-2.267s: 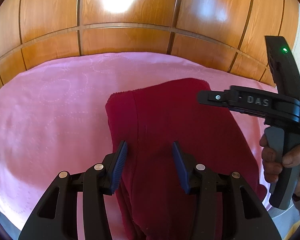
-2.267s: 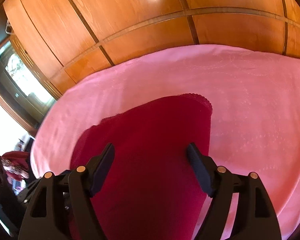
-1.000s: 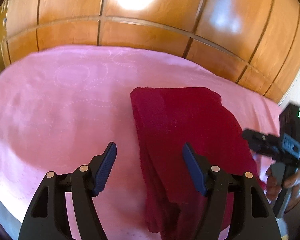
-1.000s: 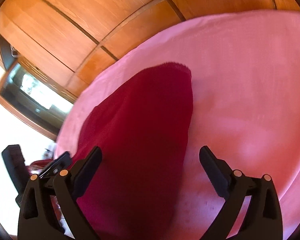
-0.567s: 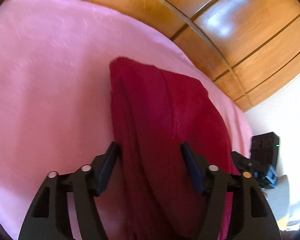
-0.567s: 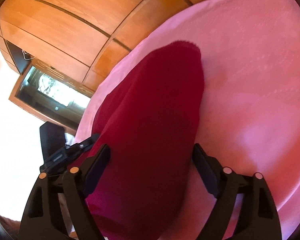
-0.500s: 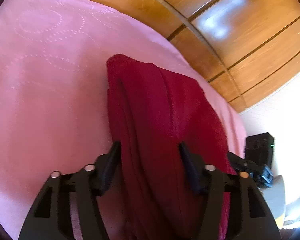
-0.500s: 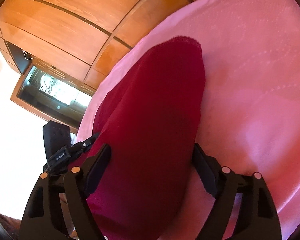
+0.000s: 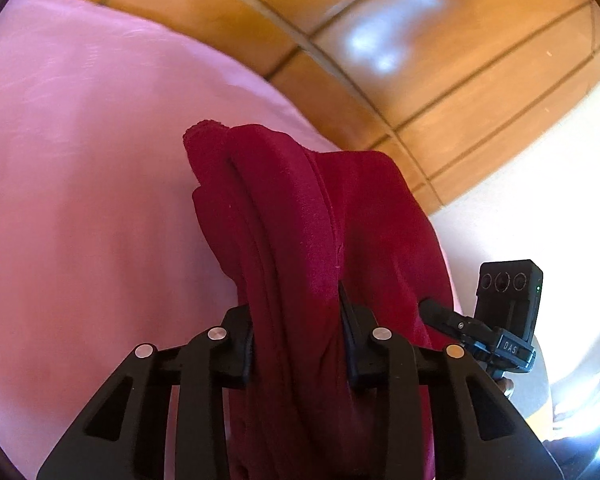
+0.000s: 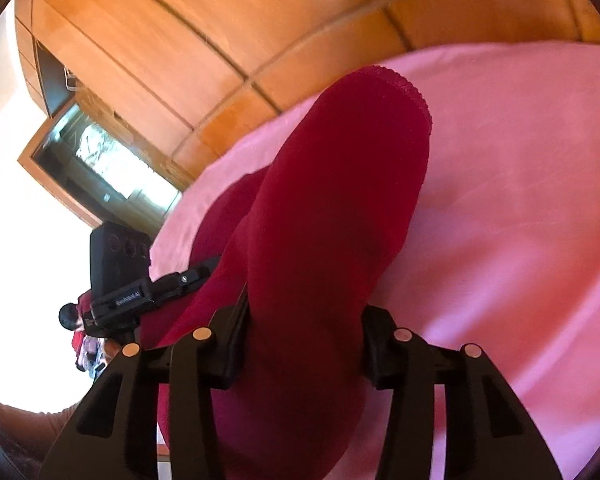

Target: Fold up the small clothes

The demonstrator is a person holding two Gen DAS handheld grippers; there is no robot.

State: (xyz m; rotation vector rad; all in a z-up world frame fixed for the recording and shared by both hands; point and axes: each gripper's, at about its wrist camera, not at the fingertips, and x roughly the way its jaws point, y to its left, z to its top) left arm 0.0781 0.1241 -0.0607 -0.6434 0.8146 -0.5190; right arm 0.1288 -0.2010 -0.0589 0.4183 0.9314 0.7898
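A dark red folded garment point(image 9: 300, 216) lies on the pink cloth point(image 9: 84, 208). My left gripper point(image 9: 296, 332) is shut on its near left edge, with bunched folds between the jaws. My right gripper point(image 10: 304, 340) is shut on the garment's point(image 10: 340, 200) near right edge. The far end, with a scalloped hem, still rests on the pink cloth point(image 10: 520, 200). The near end looks raised off the cloth. Each gripper shows in the other's view: the right gripper point(image 9: 432, 308) low right, the left gripper point(image 10: 204, 268) at the left.
Wooden wardrobe panels point(image 9: 400, 60) stand behind the pink surface. In the right wrist view a glass-fronted cabinet point(image 10: 96, 164) and a bright opening lie to the left. The pink surface's right edge point(image 9: 456, 300) runs close to the garment.
Both grippers were open astride the garment's near end. They have now closed on it, bunching the fabric, and the near end has risen.
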